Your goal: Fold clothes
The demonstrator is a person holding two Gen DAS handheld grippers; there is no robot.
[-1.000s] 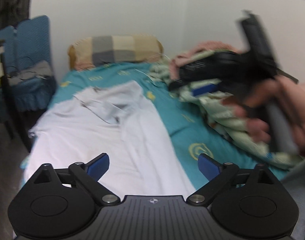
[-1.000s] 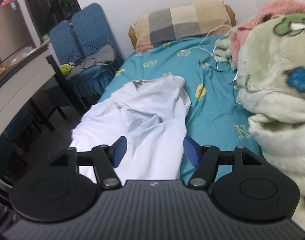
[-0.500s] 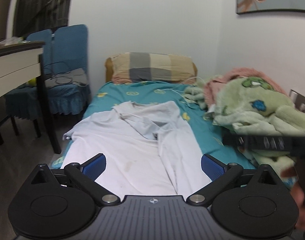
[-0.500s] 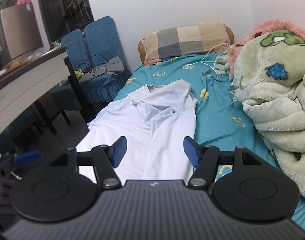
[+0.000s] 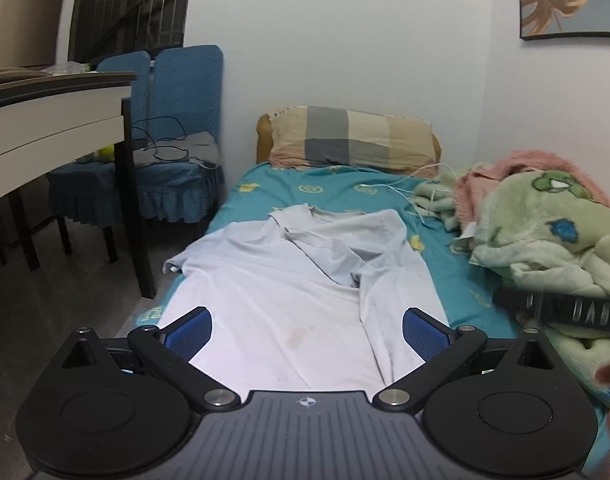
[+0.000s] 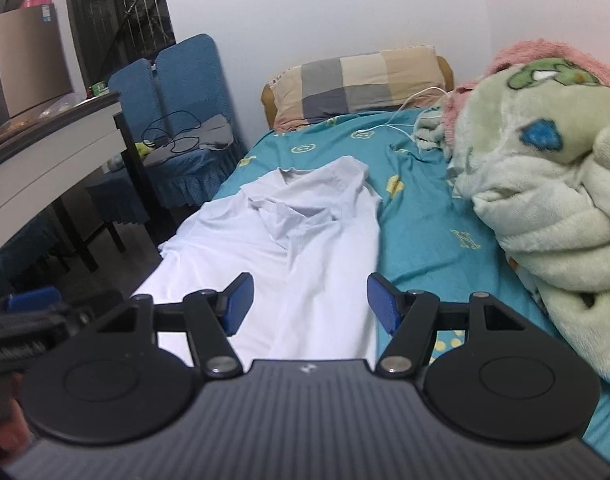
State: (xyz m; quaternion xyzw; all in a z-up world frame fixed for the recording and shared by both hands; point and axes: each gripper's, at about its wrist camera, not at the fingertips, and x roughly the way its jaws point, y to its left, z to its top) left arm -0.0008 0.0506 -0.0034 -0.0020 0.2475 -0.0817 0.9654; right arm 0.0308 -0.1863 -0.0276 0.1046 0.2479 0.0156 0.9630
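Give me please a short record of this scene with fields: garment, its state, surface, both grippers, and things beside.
garment: white short-sleeved shirt
state: spread out, right side folded over the middle, creased
surface: bed with teal patterned sheet
left gripper: open, holding nothing, above shirt hem
right gripper: open, holding nothing
beside: pale green fleece blanket heaped on the right; checked pillow at the head

Both tools are showing matte black linkage arms over round black discs, silver pivot screws and a ribbed grey body bearing a small crosshair emblem; the left gripper and right gripper are each wearing ridged blue pads on their fingers
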